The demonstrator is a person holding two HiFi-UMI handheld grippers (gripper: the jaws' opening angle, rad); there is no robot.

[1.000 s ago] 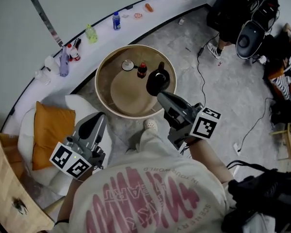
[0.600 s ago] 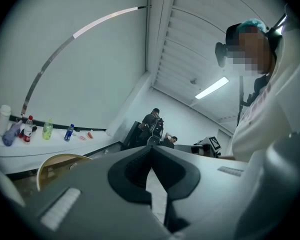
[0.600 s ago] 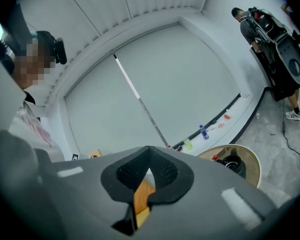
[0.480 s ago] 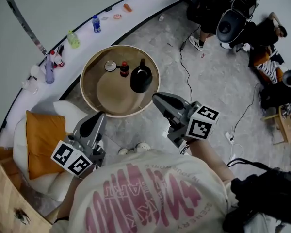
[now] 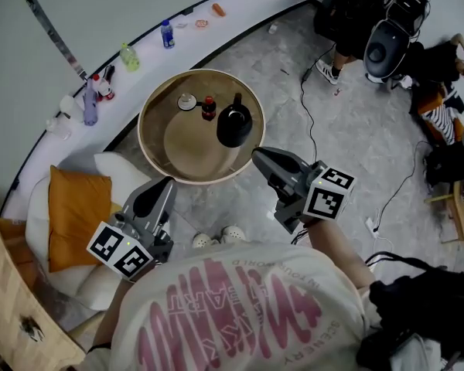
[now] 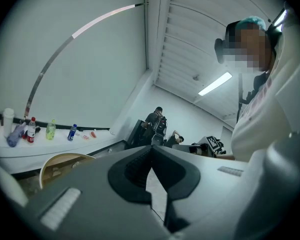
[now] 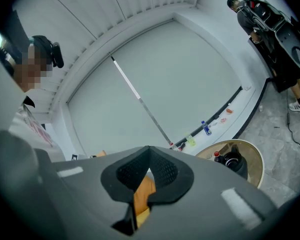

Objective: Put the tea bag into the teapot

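Black teapot (image 5: 234, 124) stands ahead of right tongs (image 5: 256, 154) — left tongs (image 5: 168, 181) farther — both closed, empty.

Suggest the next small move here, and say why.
Probably bring the right gripper forward over the table: it and the left gripper are shut and short of the rim. The teapot stands there; I can't make out a tea bag.

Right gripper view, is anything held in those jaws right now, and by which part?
Nothing is held. The right gripper has its jaws shut together, empty; the orange in the gap below their tips looks like the orange fabric cushion beyond.
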